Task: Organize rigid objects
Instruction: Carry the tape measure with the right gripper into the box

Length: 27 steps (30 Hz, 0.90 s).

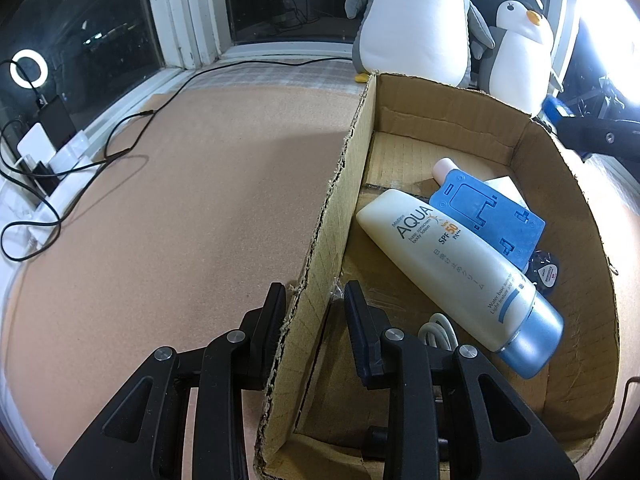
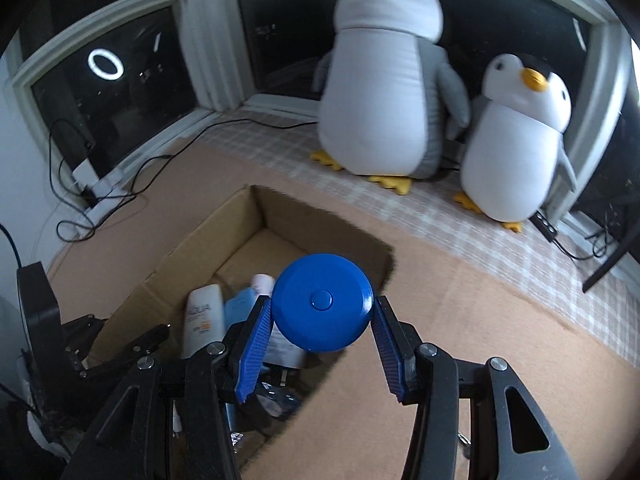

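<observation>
A cardboard box (image 1: pixel 340 200) stands open on a brown mat. My left gripper (image 1: pixel 316 304) straddles its left wall near the front corner and is shut on the cardboard. Inside lie a white AQUA sunscreen bottle (image 1: pixel 452 268), a flat blue plastic plate (image 1: pixel 488 216), a small pink-capped bottle (image 1: pixel 442 168) and a white cable (image 1: pixel 438 330). In the right wrist view, my right gripper (image 2: pixel 320 320) is shut on a round blue disc (image 2: pixel 322 300) with a centre button. It hangs above the box (image 2: pixel 304 224), over the near right part of the opening. The sunscreen bottle (image 2: pixel 202 320) shows below.
Two plush penguins (image 2: pixel 384 92) (image 2: pixel 516 136) stand behind the box on a checked cloth. Black cables (image 1: pixel 112 152) and a white power strip (image 1: pixel 36 148) lie along the window sill at left. Bare brown mat (image 1: pixel 180 220) stretches left of the box.
</observation>
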Motion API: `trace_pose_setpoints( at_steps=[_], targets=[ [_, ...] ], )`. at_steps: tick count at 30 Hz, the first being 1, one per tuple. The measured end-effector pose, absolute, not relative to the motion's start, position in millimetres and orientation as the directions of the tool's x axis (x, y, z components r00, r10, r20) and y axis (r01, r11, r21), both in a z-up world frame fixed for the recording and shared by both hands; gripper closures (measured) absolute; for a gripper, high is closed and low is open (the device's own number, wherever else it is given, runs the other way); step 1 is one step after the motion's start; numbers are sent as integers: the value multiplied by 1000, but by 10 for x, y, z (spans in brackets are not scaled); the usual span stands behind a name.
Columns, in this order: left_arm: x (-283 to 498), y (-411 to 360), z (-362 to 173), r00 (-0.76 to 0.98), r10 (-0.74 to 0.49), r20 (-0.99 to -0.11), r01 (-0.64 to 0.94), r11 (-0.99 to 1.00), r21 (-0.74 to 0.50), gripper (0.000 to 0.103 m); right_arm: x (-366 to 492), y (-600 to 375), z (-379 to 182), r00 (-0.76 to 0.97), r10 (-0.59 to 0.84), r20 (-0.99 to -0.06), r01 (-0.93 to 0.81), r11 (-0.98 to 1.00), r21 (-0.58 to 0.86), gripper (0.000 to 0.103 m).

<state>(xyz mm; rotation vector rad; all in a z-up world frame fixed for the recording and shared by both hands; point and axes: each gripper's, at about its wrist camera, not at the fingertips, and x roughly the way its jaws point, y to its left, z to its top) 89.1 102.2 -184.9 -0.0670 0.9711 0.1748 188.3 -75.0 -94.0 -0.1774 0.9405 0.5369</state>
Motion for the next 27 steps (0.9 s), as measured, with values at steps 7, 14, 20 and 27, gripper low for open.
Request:
trace_pose_setpoints(
  at_steps=[7, 14, 20, 27],
  targets=[
    [891, 1023, -1849, 552, 118, -826, -178, 984, 22, 74, 1844, -501, -1034, 449, 364, -816, -559, 827, 61, 57],
    [890, 1024, -1849, 552, 118, -826, -178, 984, 21, 74, 1853, -417, -1117, 435, 351, -829, -569, 821, 49, 57],
    [890, 1024, -1849, 552, 118, -826, -178, 984, 21, 74, 1892, -389, -1188, 423, 338, -841, -568, 822, 44, 57],
    [892, 1017, -1848, 552, 118, -825, -178, 984, 21, 74, 1905, -405, -1198, 409, 348, -843, -570, 819, 61, 53]
  ],
)
